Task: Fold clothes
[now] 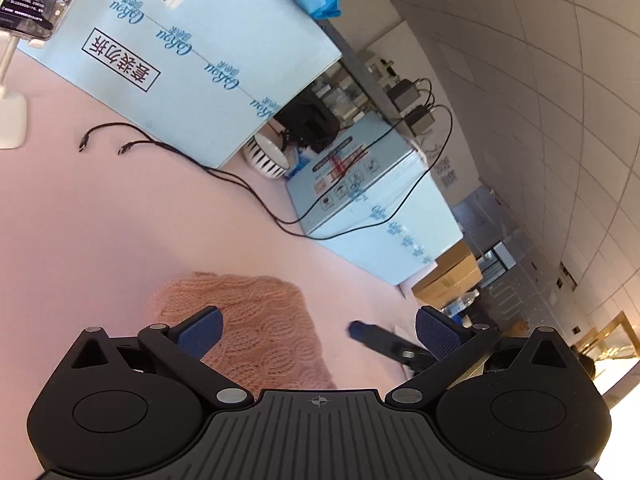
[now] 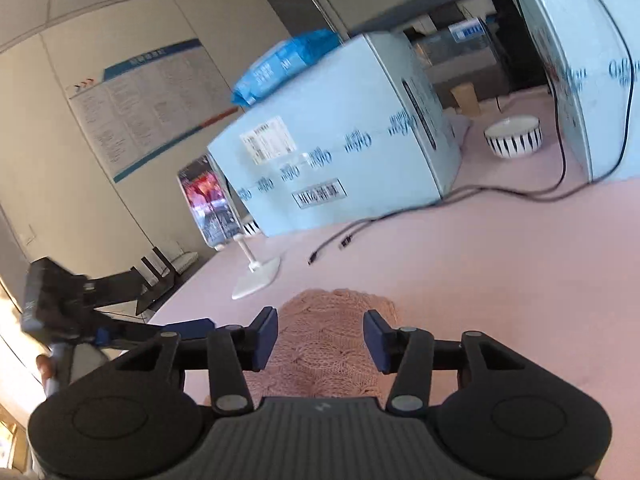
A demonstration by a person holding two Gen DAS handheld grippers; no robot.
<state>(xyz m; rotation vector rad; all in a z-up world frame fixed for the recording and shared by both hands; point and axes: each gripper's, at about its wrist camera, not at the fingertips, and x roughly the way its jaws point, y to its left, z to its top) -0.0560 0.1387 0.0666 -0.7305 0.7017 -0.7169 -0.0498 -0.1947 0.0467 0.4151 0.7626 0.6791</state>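
Note:
A pink knitted garment [image 1: 256,328] lies bunched on the pink table cover, just ahead of my left gripper [image 1: 318,330], whose blue-padded fingers stand wide open above it with nothing between them. The right gripper's blue fingertip [image 1: 360,330] pokes in at the lower right of the left wrist view. From the right wrist camera the same knit [image 2: 324,340] lies under and between the open fingers of my right gripper [image 2: 320,340], which hold nothing. The left gripper [image 2: 80,312] shows at the left edge there, held in a hand [image 2: 46,368].
Two pale blue cartons [image 1: 192,64] [image 1: 376,208] stand at the back of the table, with a striped white bowl [image 2: 514,136] between them. Two black cables [image 1: 168,148] trail across the cover. A phone on a white stand [image 2: 212,204] stands at the left.

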